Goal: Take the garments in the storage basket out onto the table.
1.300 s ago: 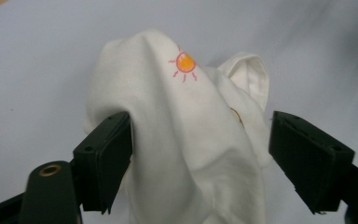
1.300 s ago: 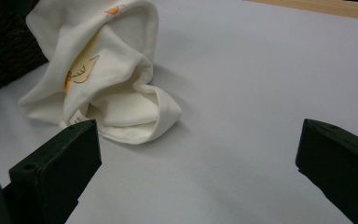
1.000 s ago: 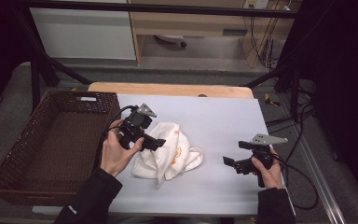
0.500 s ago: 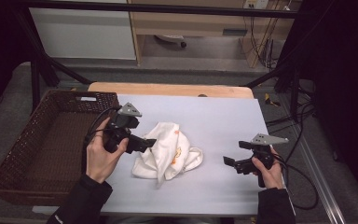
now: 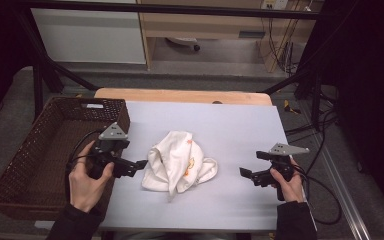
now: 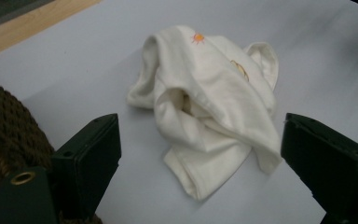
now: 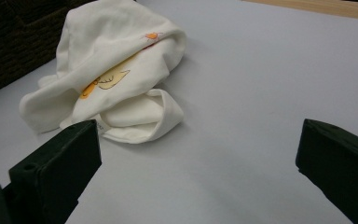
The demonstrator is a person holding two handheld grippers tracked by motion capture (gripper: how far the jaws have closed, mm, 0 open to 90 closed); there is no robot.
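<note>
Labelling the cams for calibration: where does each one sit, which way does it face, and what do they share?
High view: fixed above the person's side, looking forward and down on the table; both forearms, left tool and right tool show, basket at left.
Left gripper view: rides the left tool, looking along its open jaws at the white cloth.
Right gripper view: rides the right tool, jaws open, facing the cloth across the table.
Shared: all three see the cloth.
</note>
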